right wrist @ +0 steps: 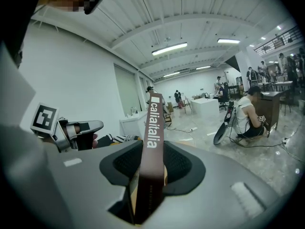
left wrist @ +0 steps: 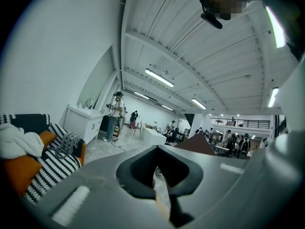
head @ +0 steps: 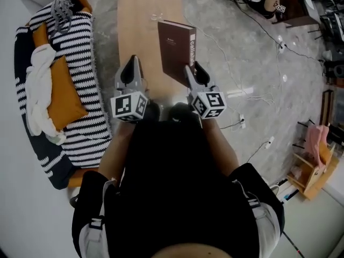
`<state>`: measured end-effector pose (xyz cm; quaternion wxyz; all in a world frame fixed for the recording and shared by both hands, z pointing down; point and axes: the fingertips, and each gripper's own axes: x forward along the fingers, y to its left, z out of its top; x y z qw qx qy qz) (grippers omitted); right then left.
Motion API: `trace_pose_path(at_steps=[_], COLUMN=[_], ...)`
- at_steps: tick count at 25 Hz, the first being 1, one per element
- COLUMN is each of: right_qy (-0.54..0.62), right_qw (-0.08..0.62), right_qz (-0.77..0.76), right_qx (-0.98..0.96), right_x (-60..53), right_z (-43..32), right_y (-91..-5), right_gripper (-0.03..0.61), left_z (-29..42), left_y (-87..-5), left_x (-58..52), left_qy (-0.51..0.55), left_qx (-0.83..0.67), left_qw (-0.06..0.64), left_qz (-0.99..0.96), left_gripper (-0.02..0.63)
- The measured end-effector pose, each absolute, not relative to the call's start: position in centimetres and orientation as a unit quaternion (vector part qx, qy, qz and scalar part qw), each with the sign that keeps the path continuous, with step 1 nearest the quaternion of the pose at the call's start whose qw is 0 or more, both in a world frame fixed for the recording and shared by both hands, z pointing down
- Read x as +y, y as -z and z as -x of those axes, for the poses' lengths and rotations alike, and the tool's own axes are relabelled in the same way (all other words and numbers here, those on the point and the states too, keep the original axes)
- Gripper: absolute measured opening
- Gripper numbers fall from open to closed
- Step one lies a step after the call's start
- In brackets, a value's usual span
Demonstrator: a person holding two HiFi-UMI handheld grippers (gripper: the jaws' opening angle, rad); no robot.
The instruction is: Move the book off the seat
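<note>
The right claw (head: 191, 70) is clenched on a dark brown hardcover book (head: 176, 50), its pads pressing both covers near the lower end. The spine, with white lettering running along it, faces back toward the person. The book stands upright in that grip, clear of the seat and up over the near right part of a light wooden oval tabletop (head: 141, 23); from here I can't tell whether its bottom edge touches the wood.

Just beside it, the left claw (head: 131, 70) hangs over the near left part of the same tabletop. Its jaws are drawn together with only a sliver of a gap, and nothing sits between them. Both claws point away from the person at about the same height.

Off to the left is the black-and-white striped sofa (head: 83, 47), with an orange cushion (head: 63, 98) lying along it and a crumpled white cloth (head: 36, 87) draped over the cushion's outer edge. To the right, thin white cables (head: 252, 97) trail across the mottled grey floor (head: 258, 52).
</note>
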<state>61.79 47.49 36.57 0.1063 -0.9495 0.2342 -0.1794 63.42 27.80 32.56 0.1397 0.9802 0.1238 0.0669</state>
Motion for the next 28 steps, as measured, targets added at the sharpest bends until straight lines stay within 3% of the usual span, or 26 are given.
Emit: trace_pose_path(at_steps=[8, 28], right_qy=[0.209, 0.376], right_qw=[0.124, 0.166], right_qz=[0.940, 0.871], right_qx=[0.241, 0.270], right_x=[47.8, 46.1], right_z=[-65.0, -67.5], right_y=[-40.7, -63.3], right_gripper=[0.146, 0.146], left_z=[-67.1, -71.5], left_y=[-36.1, -49.0], left_x=[29.3, 30.4], left_qy=[-0.100, -0.161], left_qx=[0.116, 0.067], left_qw=[0.140, 0.145], left_qz=[-0.978, -0.974], left_gripper=[0.006, 0.006])
